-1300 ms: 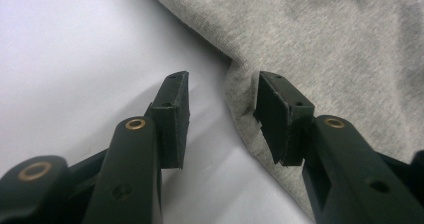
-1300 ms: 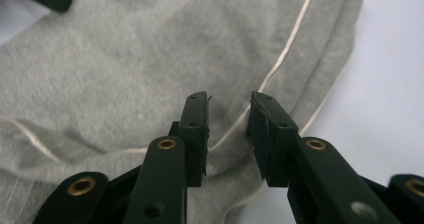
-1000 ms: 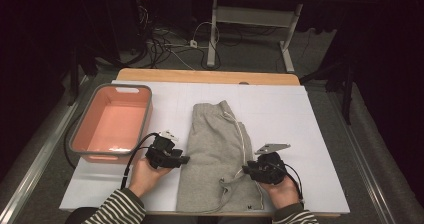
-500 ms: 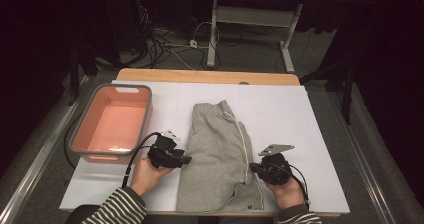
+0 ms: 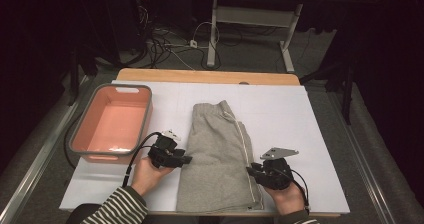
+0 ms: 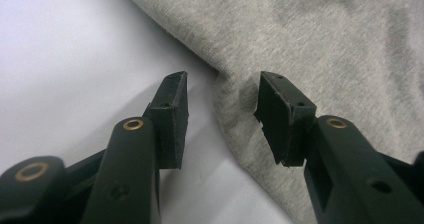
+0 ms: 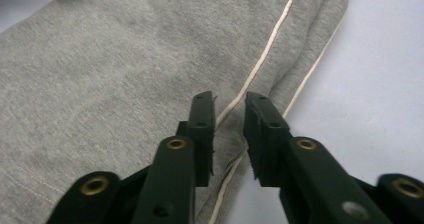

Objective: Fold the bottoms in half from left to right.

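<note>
The grey shorts [image 5: 220,159] lie folded lengthwise at the desk's near edge. The right gripper [image 5: 256,171] has just snapped shut and reopened over the striped side, gripping nothing. The left gripper [image 5: 186,159] waits open at the opposite edge. Another fold looks likely.

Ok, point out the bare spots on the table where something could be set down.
Widest free patch: the white sheet right of the grey shorts, up to its far edge. A narrower strip lies between the pink tub and the shorts. The near edge is crowded: the left tool and right tool sit at the shorts' two sides.
</note>
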### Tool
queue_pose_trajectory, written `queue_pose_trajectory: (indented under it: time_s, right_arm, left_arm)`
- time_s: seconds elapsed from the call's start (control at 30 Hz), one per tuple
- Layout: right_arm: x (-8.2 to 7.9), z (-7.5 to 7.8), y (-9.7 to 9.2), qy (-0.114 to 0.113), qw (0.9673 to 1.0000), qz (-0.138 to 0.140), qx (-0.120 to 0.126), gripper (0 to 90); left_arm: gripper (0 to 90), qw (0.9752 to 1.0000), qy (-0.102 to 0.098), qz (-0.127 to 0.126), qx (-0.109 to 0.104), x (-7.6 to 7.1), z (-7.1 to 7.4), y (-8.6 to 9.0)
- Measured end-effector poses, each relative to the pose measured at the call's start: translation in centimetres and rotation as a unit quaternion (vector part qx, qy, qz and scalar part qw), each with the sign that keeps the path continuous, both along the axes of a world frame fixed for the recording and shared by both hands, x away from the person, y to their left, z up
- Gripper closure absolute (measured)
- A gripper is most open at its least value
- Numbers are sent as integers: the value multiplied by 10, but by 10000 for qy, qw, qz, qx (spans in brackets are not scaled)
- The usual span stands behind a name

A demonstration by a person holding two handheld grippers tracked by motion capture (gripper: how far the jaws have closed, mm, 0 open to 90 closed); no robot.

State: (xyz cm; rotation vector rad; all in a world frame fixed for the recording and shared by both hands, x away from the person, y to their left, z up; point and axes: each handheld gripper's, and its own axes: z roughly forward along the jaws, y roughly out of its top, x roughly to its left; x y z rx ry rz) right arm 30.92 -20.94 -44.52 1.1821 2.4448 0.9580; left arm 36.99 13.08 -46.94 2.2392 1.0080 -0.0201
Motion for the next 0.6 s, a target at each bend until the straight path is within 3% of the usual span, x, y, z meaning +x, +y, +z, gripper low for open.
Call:
queue_pose_trajectory:
  time_s: [0.17, 0.2, 0.3, 0.53, 0.57, 0.6]
  right_arm:
    - [7, -11, 8, 242, 9994, 94, -241, 700]
    - [8, -16, 12, 214, 9987, 159, -443, 790]
    - [7, -12, 10, 249, 9982, 187, -513, 864]
    - [0, -5, -3, 132, 9992, 31, -383, 848]
    - [0, -5, -3, 67, 9995, -33, -306, 734]
    - [0, -5, -3, 67, 9995, -33, -306, 734]
  left_arm:
    - [536, 10000, -26, -23, 16, -1, 0, -2]
    - [536, 10000, -27, -26, 15, -1, 0, -2]
    - [537, 9999, -87, -52, 42, -2, -1, -4]
    - [563, 9999, -141, -80, 51, -3, -2, -5]
    - [579, 9998, -139, -100, 41, -3, -2, -6]
    - [598, 9998, -139, -100, 41, -3, -2, -6]
